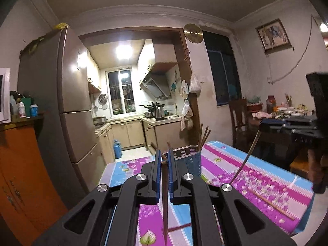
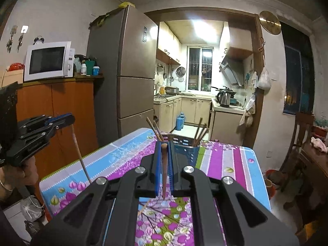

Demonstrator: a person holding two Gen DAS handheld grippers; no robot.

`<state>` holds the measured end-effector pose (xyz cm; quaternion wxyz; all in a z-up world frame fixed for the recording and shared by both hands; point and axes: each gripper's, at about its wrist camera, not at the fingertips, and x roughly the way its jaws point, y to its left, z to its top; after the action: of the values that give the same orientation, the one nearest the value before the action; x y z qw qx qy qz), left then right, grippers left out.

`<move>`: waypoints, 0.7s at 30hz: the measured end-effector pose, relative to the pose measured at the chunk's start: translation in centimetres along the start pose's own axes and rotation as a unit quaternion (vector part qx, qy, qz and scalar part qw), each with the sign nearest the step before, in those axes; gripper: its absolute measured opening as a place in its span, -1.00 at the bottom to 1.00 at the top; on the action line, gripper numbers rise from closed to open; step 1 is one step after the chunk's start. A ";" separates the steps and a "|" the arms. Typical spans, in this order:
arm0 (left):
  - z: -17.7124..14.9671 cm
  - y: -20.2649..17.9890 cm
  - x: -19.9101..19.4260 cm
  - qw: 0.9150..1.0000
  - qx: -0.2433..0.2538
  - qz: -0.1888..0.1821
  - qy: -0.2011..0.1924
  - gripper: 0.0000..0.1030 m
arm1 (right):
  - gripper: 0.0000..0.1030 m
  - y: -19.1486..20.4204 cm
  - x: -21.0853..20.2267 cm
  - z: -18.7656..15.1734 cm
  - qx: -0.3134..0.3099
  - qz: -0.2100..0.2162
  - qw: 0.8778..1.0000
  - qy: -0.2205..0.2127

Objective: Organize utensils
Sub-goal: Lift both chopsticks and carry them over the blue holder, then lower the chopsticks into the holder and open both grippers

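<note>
In the left wrist view my left gripper (image 1: 164, 153) is shut on a dark brown chopstick (image 1: 165, 194) that hangs point down above the flowered table (image 1: 256, 170). My right gripper (image 2: 165, 145) is likewise shut on a brown chopstick (image 2: 164, 174), also point down. Each gripper shows in the other's view: the right gripper (image 1: 261, 125) with its thin stick (image 1: 246, 160), the left gripper (image 2: 70, 119) with its pale stick (image 2: 81, 155). A blue perforated holder (image 2: 187, 153) (image 1: 193, 164) stands just beyond both, with several chopsticks (image 2: 198, 131) upright in it. One loose chopstick (image 1: 272, 205) lies on the cloth.
A tall fridge (image 2: 127, 67) and an orange cabinet (image 2: 61, 110) with a microwave (image 2: 48, 61) stand left of the table. A wooden chair (image 2: 301, 131) and a cluttered side table (image 1: 287, 112) are to the right. Behind the table a doorway opens to the kitchen (image 2: 196, 94).
</note>
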<state>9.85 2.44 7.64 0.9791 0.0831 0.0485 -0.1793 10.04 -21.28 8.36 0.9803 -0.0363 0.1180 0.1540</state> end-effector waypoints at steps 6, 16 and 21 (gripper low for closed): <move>5.1 1.4 2.6 0.999 -0.030 -0.038 -0.019 -0.85 | -0.90 -0.8 1.9 4.1 0.001 -0.003 1.000 -0.017; 15.0 1.3 10.1 0.994 -0.051 -0.079 -0.055 -0.85 | -0.90 -3.4 5.5 12.7 0.005 -0.022 0.998 -0.052; 16.4 0.5 16.1 0.995 -0.049 -0.069 -0.058 -0.85 | -0.90 -5.4 9.7 13.8 0.014 -0.034 0.999 -0.033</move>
<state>26.12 -5.53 21.77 0.9685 0.0212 0.0063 -0.2480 23.77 -22.10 19.57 0.9888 -0.0218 0.0866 0.1200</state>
